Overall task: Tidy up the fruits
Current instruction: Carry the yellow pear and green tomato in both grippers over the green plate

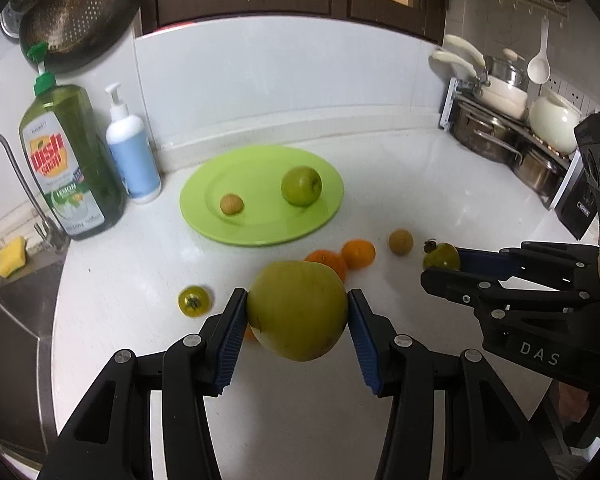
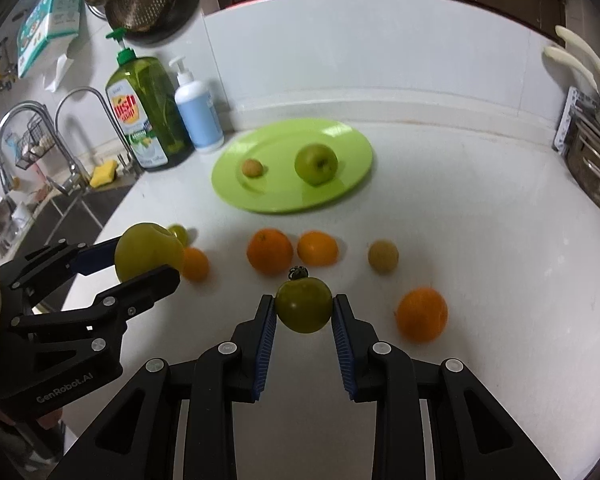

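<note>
My left gripper (image 1: 298, 312) clamps a big yellow-green apple (image 1: 298, 310); my right gripper (image 2: 304, 308) pinches a small green tomato (image 2: 304, 305), both above the counter (image 1: 440, 184). Round skins may slip from my pads; contact looks shallow, I think. The green plate (image 1: 204, 216) waits ahead.

We read "LEMON" on the label of the green dish soap bottle (image 1: 70, 160) standing on the bench (image 1: 420, 184), under a red and yellow logo whose letters look like "Dish" (the second word stays too blurred for us). On the body of the right claw (image 1: 440, 268) we read "DAS". On the body of the left claw (image 2: 148, 264) we read "GenRobot.AI".
</note>
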`<state>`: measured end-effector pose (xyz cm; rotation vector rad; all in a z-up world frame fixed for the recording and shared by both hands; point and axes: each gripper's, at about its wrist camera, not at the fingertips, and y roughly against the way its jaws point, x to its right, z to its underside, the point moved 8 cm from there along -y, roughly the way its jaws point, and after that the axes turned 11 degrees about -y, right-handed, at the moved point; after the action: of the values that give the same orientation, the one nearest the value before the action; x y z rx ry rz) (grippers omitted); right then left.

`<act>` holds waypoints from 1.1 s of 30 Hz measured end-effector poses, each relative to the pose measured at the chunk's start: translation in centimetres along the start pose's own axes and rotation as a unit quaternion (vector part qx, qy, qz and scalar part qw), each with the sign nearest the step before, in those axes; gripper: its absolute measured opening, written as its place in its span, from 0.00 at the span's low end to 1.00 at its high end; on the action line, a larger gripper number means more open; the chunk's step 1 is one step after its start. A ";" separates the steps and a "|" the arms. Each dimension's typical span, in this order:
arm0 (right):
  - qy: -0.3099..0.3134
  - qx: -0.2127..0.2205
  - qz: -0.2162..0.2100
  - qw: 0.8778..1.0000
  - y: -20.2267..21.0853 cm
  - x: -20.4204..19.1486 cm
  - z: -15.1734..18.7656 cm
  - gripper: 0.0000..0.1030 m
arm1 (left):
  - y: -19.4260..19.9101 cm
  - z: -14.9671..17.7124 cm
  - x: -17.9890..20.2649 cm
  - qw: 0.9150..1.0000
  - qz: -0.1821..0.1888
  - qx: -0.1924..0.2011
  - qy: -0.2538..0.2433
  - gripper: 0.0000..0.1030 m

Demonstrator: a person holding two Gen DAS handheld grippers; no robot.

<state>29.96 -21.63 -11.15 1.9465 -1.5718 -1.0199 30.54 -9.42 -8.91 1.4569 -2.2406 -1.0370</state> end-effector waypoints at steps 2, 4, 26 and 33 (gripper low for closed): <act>0.003 0.007 -0.001 1.000 0.2 -0.3 -0.7 0.29 | 0.2 -0.5 -0.3 1.000 -0.003 0.006 -0.001 0.48; 0.005 0.015 -0.002 1.000 0.4 -0.6 -1.5 0.29 | 0.4 -1.1 -0.8 1.000 -0.005 0.012 -0.001 0.48; 0.035 0.051 -0.015 0.998 -1.2 -2.9 -9.4 0.29 | -1.1 -7.7 -5.3 0.999 -0.013 0.034 -0.001 0.48; 0.042 0.050 -0.012 0.998 -2.7 -2.9 -12.5 0.29 | -2.6 -10.2 -6.8 0.999 -0.020 0.035 -0.009 0.48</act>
<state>40.98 -19.54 -4.44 2.0508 -1.5845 -0.8735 41.29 -8.28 -2.53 1.5329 -2.2899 -0.9976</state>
